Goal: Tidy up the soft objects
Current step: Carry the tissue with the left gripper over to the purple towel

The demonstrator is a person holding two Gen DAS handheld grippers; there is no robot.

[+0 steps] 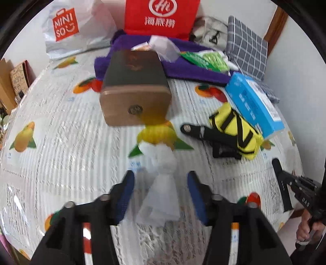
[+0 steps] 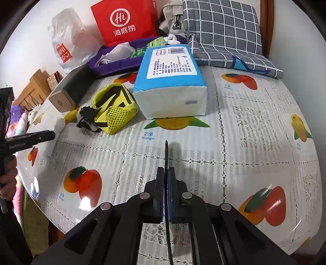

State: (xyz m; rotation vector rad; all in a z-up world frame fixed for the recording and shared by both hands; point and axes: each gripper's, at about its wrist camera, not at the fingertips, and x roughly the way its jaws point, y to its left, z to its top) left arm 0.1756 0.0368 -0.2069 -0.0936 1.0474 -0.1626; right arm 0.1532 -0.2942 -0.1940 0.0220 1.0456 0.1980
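White tissue (image 1: 161, 183), twisted and crumpled, lies on the bench (image 1: 61, 142) at bottom centre of the left wrist view, between the blue pads of the left claw (image 1: 161, 193); pads stand apart, neither touching it, so it reads as released or not yet gripped. Just beyond it, centre frame, sits a brown wooden box (image 1: 134, 89), blurred. Right of centre: yellow mesh pouch (image 1: 236, 132) with black straps, touching a blue tissue pack (image 1: 254, 102). Upper frame: purple towel (image 1: 195, 67) with green packets on it, red bag (image 1: 161, 18), white Miniso bag (image 1: 67, 28), grey checked cushion (image 1: 248, 46). Right claw (image 2: 166, 173), bottom centre of the right wrist view, is closed together with a thin dark strip between the pads; nothing else held, hovering over bare fruit-print cloth. Step in hand, as a guess: placing or picking the loose tissue. Next move likely calls for either lifting the left claw clear, or closing on the tissue's twisted waist.
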